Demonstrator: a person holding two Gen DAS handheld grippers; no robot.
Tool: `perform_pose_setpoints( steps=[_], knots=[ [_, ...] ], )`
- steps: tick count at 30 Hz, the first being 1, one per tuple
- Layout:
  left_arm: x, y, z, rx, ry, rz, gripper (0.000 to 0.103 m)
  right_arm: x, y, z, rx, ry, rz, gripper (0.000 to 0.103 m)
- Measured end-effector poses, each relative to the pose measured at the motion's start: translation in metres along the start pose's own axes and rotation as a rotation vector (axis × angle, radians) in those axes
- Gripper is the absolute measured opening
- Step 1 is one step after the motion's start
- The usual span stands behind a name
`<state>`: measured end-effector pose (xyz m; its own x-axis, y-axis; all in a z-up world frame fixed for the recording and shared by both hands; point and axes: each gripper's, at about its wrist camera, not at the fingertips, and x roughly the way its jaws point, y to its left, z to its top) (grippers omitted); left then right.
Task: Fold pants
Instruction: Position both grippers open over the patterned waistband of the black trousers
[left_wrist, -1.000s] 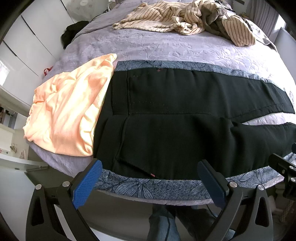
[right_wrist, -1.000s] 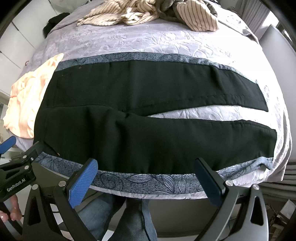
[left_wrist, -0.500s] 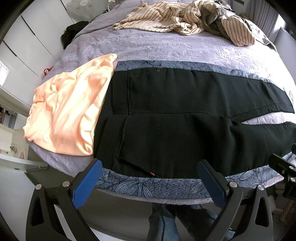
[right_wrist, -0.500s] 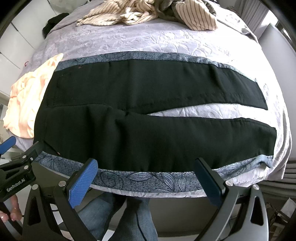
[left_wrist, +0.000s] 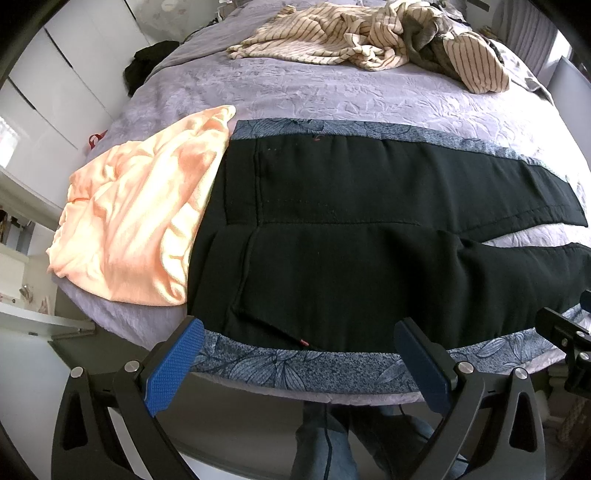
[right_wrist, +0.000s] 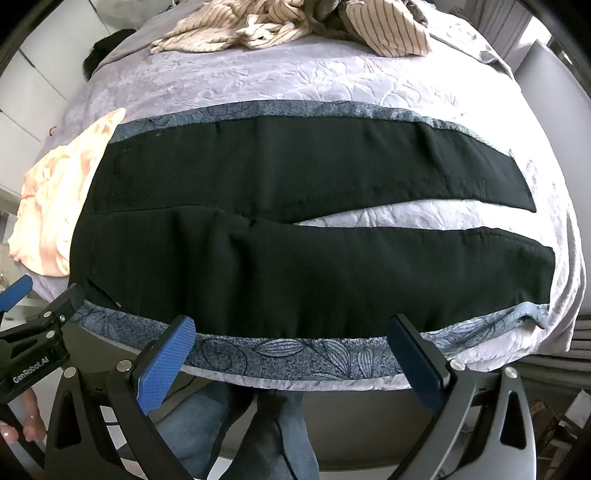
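Observation:
Black pants (left_wrist: 351, 236) with blue floral side stripes lie flat across the bed, waist to the left, both legs spread apart to the right (right_wrist: 295, 266). My left gripper (left_wrist: 299, 354) is open and empty, hovering just off the near bed edge by the waist and hip. My right gripper (right_wrist: 291, 354) is open and empty, just off the near edge of the nearer leg. The near floral stripe (right_wrist: 295, 354) runs between its fingers. The left gripper also shows at the left edge of the right wrist view (right_wrist: 22, 302).
A peach garment (left_wrist: 136, 225) lies beside the waistband at the left bed edge. Striped clothes (left_wrist: 369, 40) are piled at the far side of the lilac bedspread (left_wrist: 332, 92). White cabinets (left_wrist: 48, 99) stand left. The person's legs (right_wrist: 229, 432) are below.
Both grippers have crept very slightly closer to the near edge of the pants. Both stay open and the pants have not moved.

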<state>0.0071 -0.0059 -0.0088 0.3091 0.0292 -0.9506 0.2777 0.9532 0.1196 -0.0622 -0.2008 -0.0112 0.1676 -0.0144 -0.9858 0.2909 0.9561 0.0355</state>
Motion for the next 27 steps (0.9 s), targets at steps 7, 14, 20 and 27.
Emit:
perform_pose_setpoints(
  steps=[7, 14, 20, 27],
  knots=[
    [-0.003, -0.002, -0.005, -0.003, 0.004, -0.002, 0.103, 0.001, -0.003, -0.002, 0.004, 0.003, 0.008, 0.103],
    [-0.004, -0.002, -0.005, -0.016, 0.004, -0.008, 0.103, 0.001, -0.005, -0.002, 0.01, 0.002, 0.011, 0.103],
    [-0.004, -0.001, -0.005, -0.027, 0.01, -0.025, 0.103, 0.001, -0.005, -0.002, 0.012, -0.001, 0.016, 0.103],
    [-0.003, -0.001, -0.006, -0.03, 0.022, -0.027, 0.103, 0.002, -0.012, -0.003, 0.041, -0.003, 0.046, 0.103]
  ],
)
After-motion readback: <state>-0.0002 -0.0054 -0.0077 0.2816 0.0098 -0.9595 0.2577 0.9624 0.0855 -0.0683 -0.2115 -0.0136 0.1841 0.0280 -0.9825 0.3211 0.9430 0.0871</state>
